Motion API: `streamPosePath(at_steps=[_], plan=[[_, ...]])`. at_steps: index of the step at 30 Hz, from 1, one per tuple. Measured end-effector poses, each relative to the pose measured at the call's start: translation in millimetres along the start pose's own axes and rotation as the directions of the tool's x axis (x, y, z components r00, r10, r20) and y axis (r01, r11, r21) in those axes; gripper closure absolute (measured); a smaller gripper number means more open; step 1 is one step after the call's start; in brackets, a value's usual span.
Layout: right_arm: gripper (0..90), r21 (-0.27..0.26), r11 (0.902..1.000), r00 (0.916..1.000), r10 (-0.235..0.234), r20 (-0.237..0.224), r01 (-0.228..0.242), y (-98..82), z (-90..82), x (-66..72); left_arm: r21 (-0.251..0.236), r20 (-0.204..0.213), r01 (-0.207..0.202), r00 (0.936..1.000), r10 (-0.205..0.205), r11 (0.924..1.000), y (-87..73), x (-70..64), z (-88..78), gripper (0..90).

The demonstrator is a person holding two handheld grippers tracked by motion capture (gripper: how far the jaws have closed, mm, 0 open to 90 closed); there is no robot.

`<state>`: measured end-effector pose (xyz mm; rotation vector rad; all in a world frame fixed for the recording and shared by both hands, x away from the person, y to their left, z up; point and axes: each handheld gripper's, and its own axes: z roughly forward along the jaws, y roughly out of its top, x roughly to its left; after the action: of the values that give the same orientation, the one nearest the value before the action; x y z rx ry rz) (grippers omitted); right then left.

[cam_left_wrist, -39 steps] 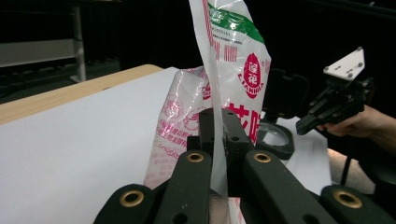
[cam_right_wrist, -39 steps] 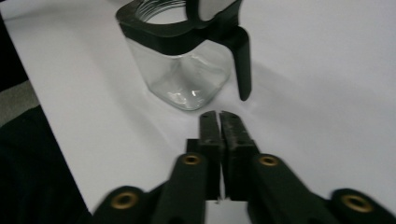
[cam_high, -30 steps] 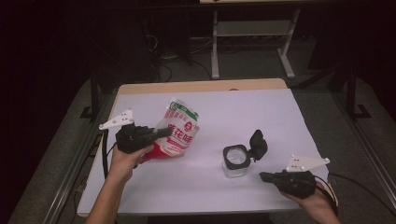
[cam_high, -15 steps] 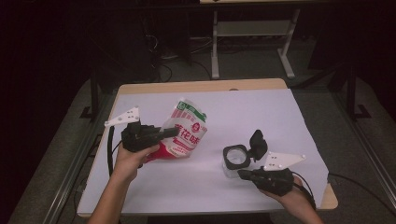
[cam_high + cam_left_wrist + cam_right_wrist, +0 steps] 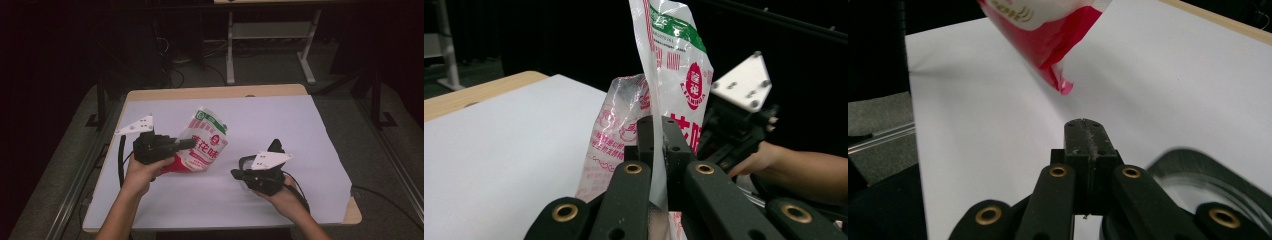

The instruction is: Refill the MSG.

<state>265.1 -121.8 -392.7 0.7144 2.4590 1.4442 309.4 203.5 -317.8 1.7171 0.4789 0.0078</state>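
Note:
A red, white and green printed plastic bag (image 5: 206,141) is held up above the white table sheet (image 5: 280,120), tilted to the right. My left gripper (image 5: 186,144) is shut on the bag's edge; in the left gripper view the jaws (image 5: 657,131) pinch the clear film of the bag (image 5: 674,60). My right gripper (image 5: 235,174) is shut with nothing in it, low over the sheet just right of the bag. In the right gripper view its closed jaws (image 5: 1084,134) point toward the bag's red bottom corner (image 5: 1050,47).
A small clear container (image 5: 245,161) with an open black flip lid (image 5: 275,146) stands right behind my right gripper, and its rim (image 5: 1198,185) lies beside the jaws. The wooden table edge (image 5: 210,93) runs along the back. Dark floor, cables and a table frame lie beyond.
My right gripper has moved left across the sheet, from right of the container to in front of it, close to the bag. The bag has tilted a little more to the right.

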Motion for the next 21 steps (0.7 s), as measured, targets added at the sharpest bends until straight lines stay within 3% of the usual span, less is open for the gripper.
streamPosePath(at_steps=[5,11,21], plan=[[89.9,0.004,0.9999,0.9998,-0.015,0.016,0.015,9.7,17.8,1.5,-0.010,0.029,0.012,0.9995,-0.012,0.9999,4.5,-4.3,2.0,90.0],[90.0,-0.003,1.0000,0.9991,0.001,0.043,-0.001,18.6,29.5,2.2,-0.008,0.052,0.020,0.9985,-0.019,0.9998,11.3,-9.0,4.9,90.0],[90.0,-0.042,0.9991,0.9982,-0.001,0.060,0.003,18.7,39.0,10.9,-0.018,0.074,0.040,0.9965,-0.038,0.9990,14.9,-12.8,15.2,90.0]])
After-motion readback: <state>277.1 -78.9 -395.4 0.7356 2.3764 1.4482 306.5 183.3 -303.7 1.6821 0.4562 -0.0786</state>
